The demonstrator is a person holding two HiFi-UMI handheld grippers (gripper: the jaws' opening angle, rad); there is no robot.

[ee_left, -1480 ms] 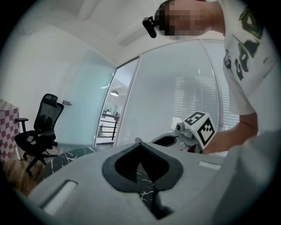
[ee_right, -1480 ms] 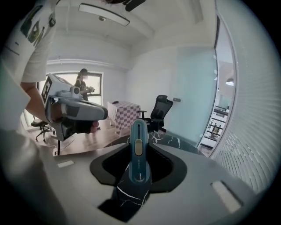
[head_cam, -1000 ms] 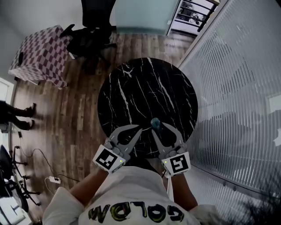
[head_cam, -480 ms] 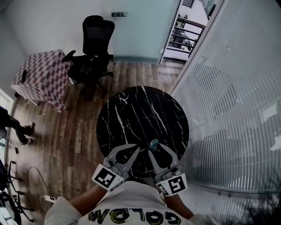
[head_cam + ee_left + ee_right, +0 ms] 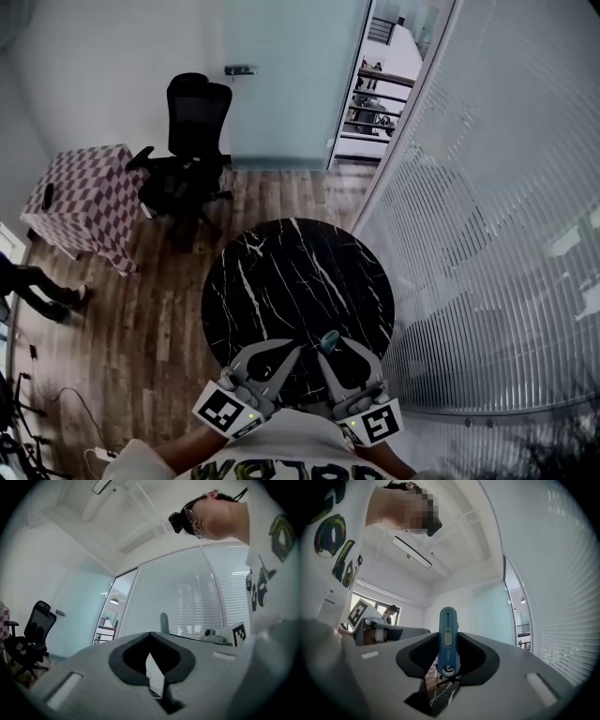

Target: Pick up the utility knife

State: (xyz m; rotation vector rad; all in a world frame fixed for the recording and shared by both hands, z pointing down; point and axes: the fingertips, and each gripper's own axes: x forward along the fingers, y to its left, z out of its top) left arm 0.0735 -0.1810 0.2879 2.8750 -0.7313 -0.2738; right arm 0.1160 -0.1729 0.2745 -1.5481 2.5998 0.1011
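A: Where's the utility knife [image 5: 448, 638] rn?

B: In the right gripper [image 5: 336, 349], jaws clamped on its blue body. Long axis runs w/ the jaws, and the end pokes out past the tips, away from the person.

A: And the left gripper [image 5: 292, 352]?

B: Just beside it, closed, nothing in it (only a sliver of blinds shows thru). The knife's above the near rim of the black marble table [image 5: 281, 272] and looks clear of it. Pickup's basically done, imo.

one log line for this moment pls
step: pick done | right hand-held gripper: shut on blue utility knife, off the marble table | left hand-held gripper: shut, empty
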